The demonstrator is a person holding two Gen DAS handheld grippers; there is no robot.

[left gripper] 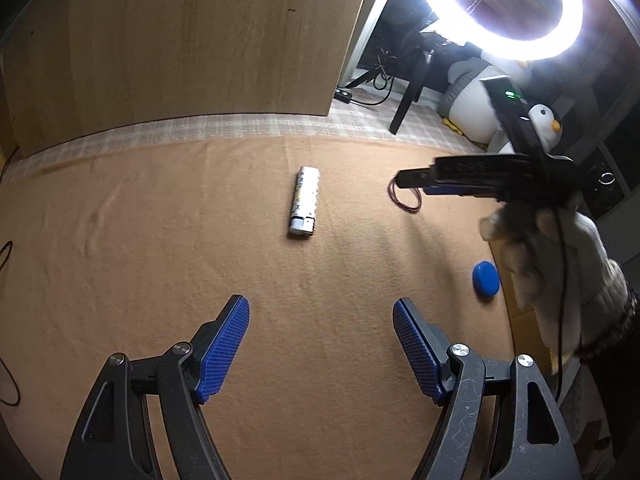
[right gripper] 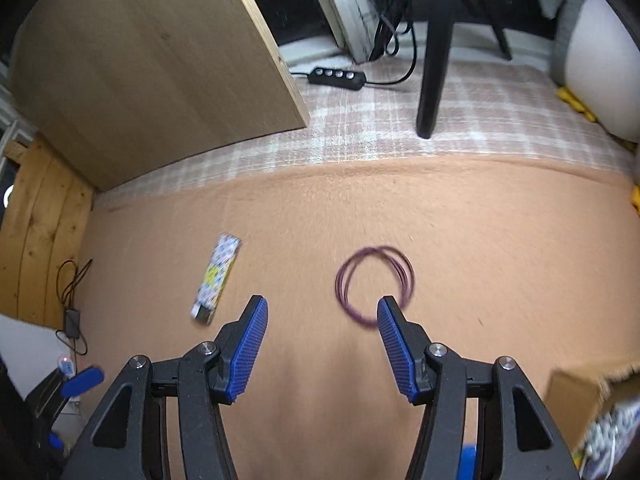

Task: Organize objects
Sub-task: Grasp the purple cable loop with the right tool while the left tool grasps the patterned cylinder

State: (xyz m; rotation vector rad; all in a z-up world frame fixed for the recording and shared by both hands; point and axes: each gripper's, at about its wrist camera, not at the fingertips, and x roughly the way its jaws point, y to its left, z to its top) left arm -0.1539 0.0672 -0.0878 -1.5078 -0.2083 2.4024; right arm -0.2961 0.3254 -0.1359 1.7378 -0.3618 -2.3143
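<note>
A white patterned lighter point(left gripper: 304, 201) lies on the orange blanket point(left gripper: 160, 240), ahead of my open, empty left gripper point(left gripper: 321, 314). It also shows in the right wrist view point(right gripper: 217, 278), left of my right gripper. A dark red rubber band loop point(right gripper: 374, 284) lies on the blanket just ahead of my open, empty right gripper point(right gripper: 322, 312); its right fingertip point(right gripper: 386, 308) overlaps the loop's near edge. In the left wrist view the right gripper point(left gripper: 404, 180) hovers over the band point(left gripper: 404, 200), held by a gloved hand. A blue bottle cap point(left gripper: 486, 278) lies at the right.
A wooden panel point(left gripper: 180, 40) stands behind the blanket on a plaid rug point(right gripper: 400, 120). A ring light point(left gripper: 500, 8), a black stand leg point(right gripper: 434, 60), a power strip point(right gripper: 336, 76) and plush penguins point(left gripper: 544, 122) are at the back right. A cardboard box point(right gripper: 576, 396) is at the near right.
</note>
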